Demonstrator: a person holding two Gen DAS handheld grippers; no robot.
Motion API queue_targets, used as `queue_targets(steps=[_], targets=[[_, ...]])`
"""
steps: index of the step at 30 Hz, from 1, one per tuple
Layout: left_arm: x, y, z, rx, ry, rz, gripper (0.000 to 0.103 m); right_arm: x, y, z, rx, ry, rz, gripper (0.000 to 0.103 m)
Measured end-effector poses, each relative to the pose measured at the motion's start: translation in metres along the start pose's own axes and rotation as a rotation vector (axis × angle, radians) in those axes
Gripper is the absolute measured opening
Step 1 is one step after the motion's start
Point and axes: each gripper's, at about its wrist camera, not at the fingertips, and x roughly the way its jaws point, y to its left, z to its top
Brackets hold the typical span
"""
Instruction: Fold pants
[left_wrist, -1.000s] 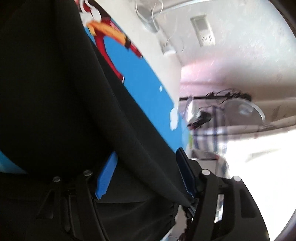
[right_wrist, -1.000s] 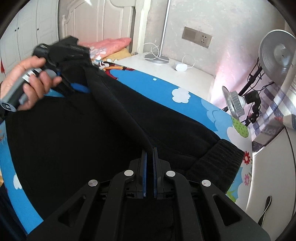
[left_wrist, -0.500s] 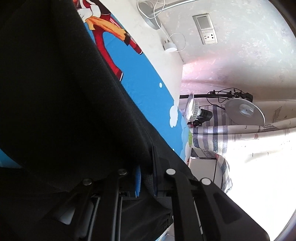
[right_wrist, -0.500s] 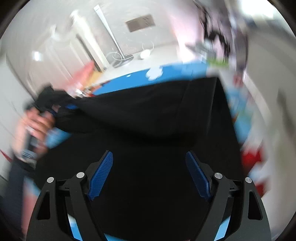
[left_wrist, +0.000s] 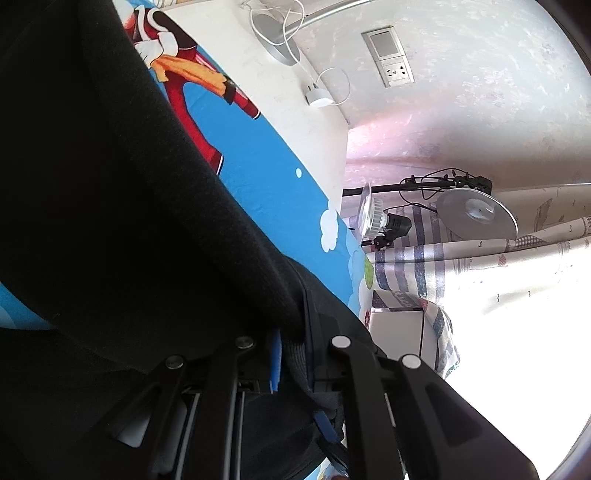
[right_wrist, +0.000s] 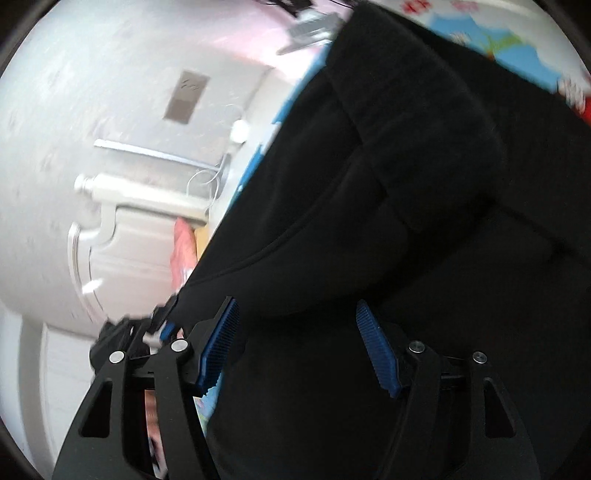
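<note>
My left gripper (left_wrist: 293, 354) pinches the black pants (left_wrist: 110, 221) tight near the blue bed sheet's (left_wrist: 273, 184) edge. My right gripper (right_wrist: 295, 347) is wide open, holding nothing.

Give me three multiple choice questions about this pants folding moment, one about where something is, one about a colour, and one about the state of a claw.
1. Where do the pants lie?
A. on a blue cartoon sheet
B. in a basket
C. on a chair

2. What colour are the pads of the right claw?
A. red
B. blue
C. white

3. How is the left claw?
A. wide open
B. out of view
C. shut on fabric

Answers: 1 A, blue printed sheet shows beside the black cloth. 2 B, both ribbed pads are blue. 3 C, cloth is pinched between its closed fingers.
</note>
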Motion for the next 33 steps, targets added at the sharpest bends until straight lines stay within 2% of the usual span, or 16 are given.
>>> queue_targets(steps=[4,7,8,9,12,15,18,21,22,25,27,29,31,33], targets=[[-0.004,-0.004,0.001,0.014,-0.001,0.005,0.009,0.004,0.003,0.006,0.035,-0.082,0.021,0.064],[-0.009,-0.005,0.001,0.021,-0.004,0.002,0.009,-0.002,0.005,0.021,0.009,-0.15,-0.01,0.038],[-0.011,-0.005,0.0,0.022,-0.005,0.0,0.008,-0.005,0.006,0.024,-0.004,-0.165,-0.015,0.024],[-0.013,-0.006,-0.001,0.025,-0.007,-0.001,0.007,-0.007,0.01,0.028,-0.028,-0.176,-0.024,0.016],[-0.023,-0.005,-0.012,0.04,-0.02,0.0,0.006,-0.025,0.023,0.034,-0.103,-0.192,-0.033,0.008],[-0.043,-0.009,-0.038,0.077,-0.061,0.033,0.005,-0.06,0.042,0.024,-0.204,-0.189,-0.019,0.007],[-0.072,-0.015,-0.09,0.141,-0.12,0.056,0.004,-0.097,0.035,0.008,-0.233,-0.162,0.004,0.006],[-0.101,-0.007,-0.156,0.163,-0.156,0.029,0.004,-0.13,0.007,-0.019,-0.278,-0.154,-0.058,0.006],[-0.106,0.002,-0.186,0.166,-0.157,0.026,0.004,-0.131,-0.008,-0.022,-0.278,-0.139,-0.101,0.006],[-0.098,0.027,-0.243,0.172,-0.143,0.08,0.004,-0.114,-0.065,-0.034,-0.18,-0.047,-0.174,0.006],[-0.085,0.049,-0.259,0.155,-0.119,0.12,0.004,-0.108,-0.085,-0.04,-0.173,-0.047,-0.159,0.005],[-0.075,0.071,-0.266,0.122,-0.099,0.138,0.004,-0.112,-0.082,-0.044,-0.208,-0.057,-0.161,0.006],[-0.079,0.075,-0.266,0.141,-0.102,0.129,0.005,-0.115,-0.08,-0.046,-0.211,-0.05,-0.156,0.01],[-0.082,0.073,-0.264,0.162,-0.107,0.126,0.005,-0.12,-0.082,-0.042,-0.18,-0.061,-0.132,0.022]])
